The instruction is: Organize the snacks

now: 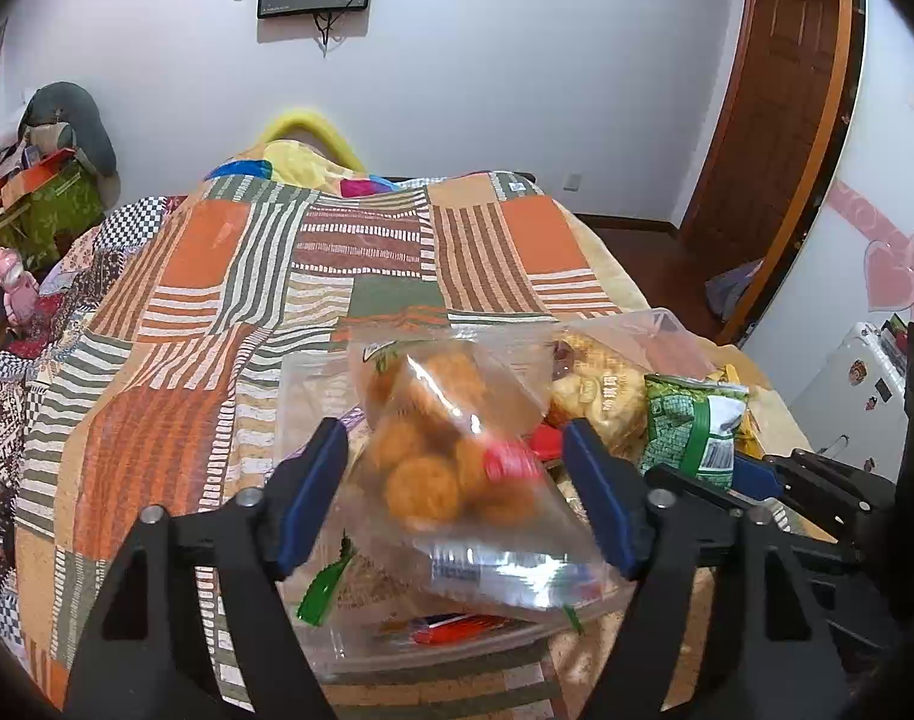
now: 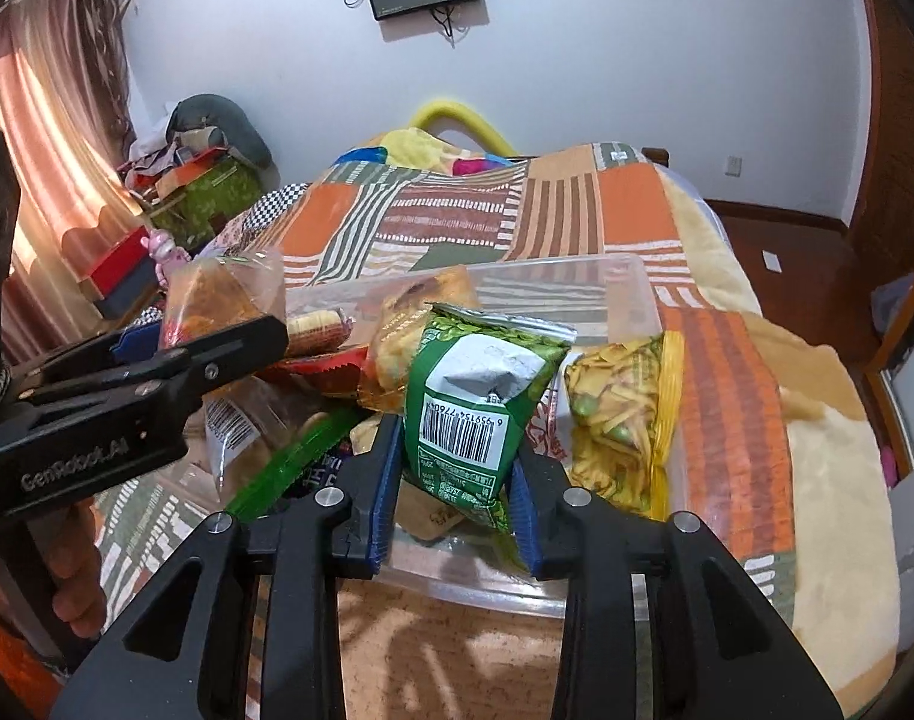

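Note:
A clear plastic bin [image 2: 625, 282] sits on the bed and holds several snack packs. My left gripper [image 1: 457, 492] is open, its blue pads either side of a clear bag of round orange puffs [image 1: 438, 450] above the bin [image 1: 667, 324]; the bag looks blurred. In the right wrist view the left gripper [image 2: 156, 354] sits at the left beside that bag [image 2: 210, 294]. My right gripper [image 2: 457, 498] is shut on a green snack packet [image 2: 475, 396] with a barcode, held upright over the bin. The green packet shows at the right in the left wrist view [image 1: 691, 420].
A yellow-edged bag of mixed chips [image 2: 619, 420] lies in the bin's right side, with a yellow crisp bag [image 2: 408, 324] and red wrappers behind. The bin rests on a patchwork bedspread [image 1: 216, 300]. Boxes [image 2: 204, 186] stand left of the bed; a wooden door [image 1: 775, 90] is at the right.

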Action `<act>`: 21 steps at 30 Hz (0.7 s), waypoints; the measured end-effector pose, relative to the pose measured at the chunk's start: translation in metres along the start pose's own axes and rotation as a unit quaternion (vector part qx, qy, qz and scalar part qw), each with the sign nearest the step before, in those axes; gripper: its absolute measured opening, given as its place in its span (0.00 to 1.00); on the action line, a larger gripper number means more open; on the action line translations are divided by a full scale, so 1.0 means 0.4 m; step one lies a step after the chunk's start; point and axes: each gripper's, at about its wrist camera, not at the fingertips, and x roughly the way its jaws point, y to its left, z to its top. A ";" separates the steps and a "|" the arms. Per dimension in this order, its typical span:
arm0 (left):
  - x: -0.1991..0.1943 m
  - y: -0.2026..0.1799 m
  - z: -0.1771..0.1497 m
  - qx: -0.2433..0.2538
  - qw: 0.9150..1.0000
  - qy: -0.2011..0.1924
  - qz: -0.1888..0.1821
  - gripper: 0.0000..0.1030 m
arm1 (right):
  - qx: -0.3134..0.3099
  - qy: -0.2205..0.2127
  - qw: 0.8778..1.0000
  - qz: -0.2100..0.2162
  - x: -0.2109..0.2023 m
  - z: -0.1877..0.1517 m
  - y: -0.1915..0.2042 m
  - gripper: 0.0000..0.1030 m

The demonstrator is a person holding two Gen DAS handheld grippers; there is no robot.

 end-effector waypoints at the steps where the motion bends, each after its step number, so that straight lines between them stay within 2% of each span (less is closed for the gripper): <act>1: -0.008 0.000 0.000 0.002 1.000 -0.004 0.002 0.79 | -0.001 0.002 1.000 -0.002 -0.004 0.002 0.000 0.31; 6: -0.071 0.001 -0.002 -0.001 1.000 -0.025 -0.003 0.83 | -0.011 -0.006 1.000 -0.020 -0.042 0.001 0.006 0.47; 14: -0.246 0.008 -0.006 -0.004 0.996 -0.083 -0.006 0.83 | -0.021 -0.069 0.997 -0.020 -0.192 0.026 0.025 0.47; 21: -0.460 -0.010 -0.020 0.008 0.987 -0.161 -0.011 0.83 | -0.032 -0.147 0.989 -0.009 -0.369 0.033 0.072 0.48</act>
